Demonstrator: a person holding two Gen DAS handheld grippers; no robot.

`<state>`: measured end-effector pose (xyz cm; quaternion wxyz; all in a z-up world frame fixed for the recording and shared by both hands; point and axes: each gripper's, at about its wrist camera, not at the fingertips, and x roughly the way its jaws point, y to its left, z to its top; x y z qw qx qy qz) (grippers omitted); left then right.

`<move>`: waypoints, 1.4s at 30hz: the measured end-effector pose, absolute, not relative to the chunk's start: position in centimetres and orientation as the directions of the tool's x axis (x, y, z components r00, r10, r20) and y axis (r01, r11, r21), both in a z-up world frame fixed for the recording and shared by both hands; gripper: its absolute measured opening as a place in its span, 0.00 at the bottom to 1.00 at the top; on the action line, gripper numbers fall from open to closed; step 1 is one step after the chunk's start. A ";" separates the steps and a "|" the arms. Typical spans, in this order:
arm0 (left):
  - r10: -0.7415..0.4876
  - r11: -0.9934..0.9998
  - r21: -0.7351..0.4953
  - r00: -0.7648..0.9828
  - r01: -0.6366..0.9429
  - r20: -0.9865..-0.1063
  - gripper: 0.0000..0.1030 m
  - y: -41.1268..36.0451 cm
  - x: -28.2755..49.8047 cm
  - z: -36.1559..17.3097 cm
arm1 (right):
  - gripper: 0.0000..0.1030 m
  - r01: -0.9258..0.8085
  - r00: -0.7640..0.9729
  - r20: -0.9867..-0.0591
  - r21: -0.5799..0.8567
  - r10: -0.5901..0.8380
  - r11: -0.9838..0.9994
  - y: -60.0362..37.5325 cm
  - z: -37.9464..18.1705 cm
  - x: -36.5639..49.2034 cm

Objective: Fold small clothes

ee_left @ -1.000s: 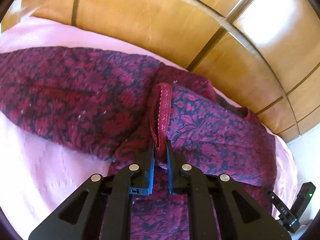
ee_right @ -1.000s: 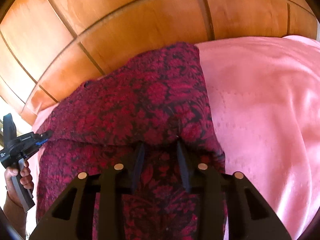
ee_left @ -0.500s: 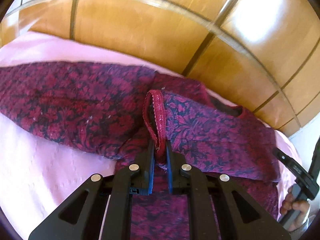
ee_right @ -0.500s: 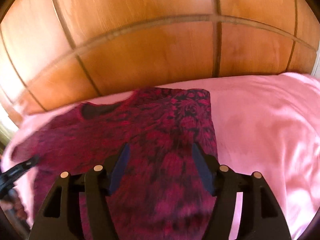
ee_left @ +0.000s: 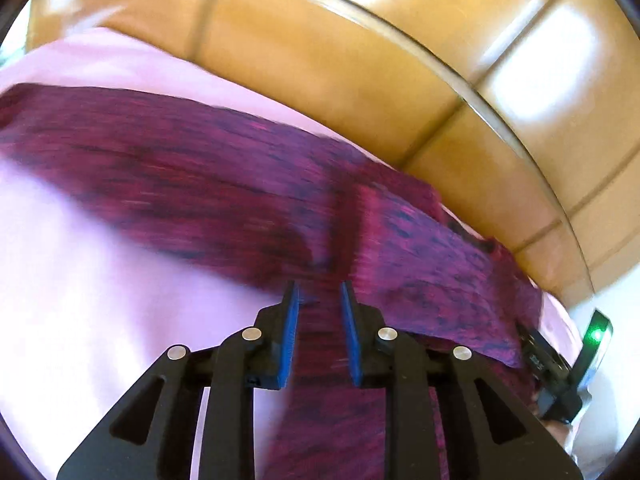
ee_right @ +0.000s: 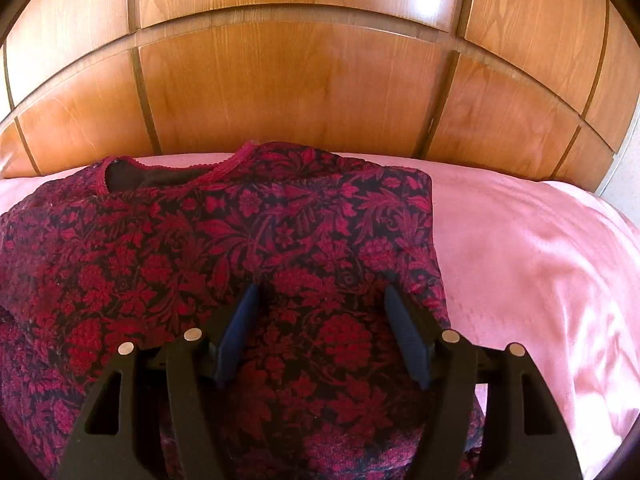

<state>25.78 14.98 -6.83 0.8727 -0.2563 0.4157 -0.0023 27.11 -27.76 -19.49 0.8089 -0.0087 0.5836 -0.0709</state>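
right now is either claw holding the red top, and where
Nothing is held: the left claw and right claw both stand open over the red top.

Top (ee_right: 248, 248): dark red floral pattern on black, knit-like fabric, scalloped red trim round neckline. Lies flat on pink sheet (ee_right: 540, 264), neckline toward wooden headboard (ee_right: 288, 88). Right side folded inward, giving straight vertical edge just beside bare sheet. Left wrist view, blurred: top (ee_left: 420, 264) runs across sheet, one long sleeve (ee_left: 160, 168) stretched out leftward, flat; folded flap with red-trimmed edge lies over body near centre. Fabric mostly smooth, few creases.
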 end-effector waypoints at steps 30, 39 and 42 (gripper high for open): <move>0.032 0.566 -0.588 0.728 -0.577 -0.684 0.10 39.4 23.8 -7.8 | 0.73 0.117 0.316 -0.941 -0.089 -0.121 0.989 -27.8 -19.1 26.6; -0.123 0.838 -0.508 0.838 -0.200 -0.532 0.10 24.7 23.9 0.2 | 0.73 0.113 0.317 -0.940 -0.094 -0.125 0.989 -27.6 -19.0 26.7; -0.196 0.898 -0.435 0.821 -0.070 -0.537 0.10 17.9 24.9 0.6 | 0.73 0.112 0.318 -0.940 -0.093 -0.125 0.989 -27.6 -19.0 26.7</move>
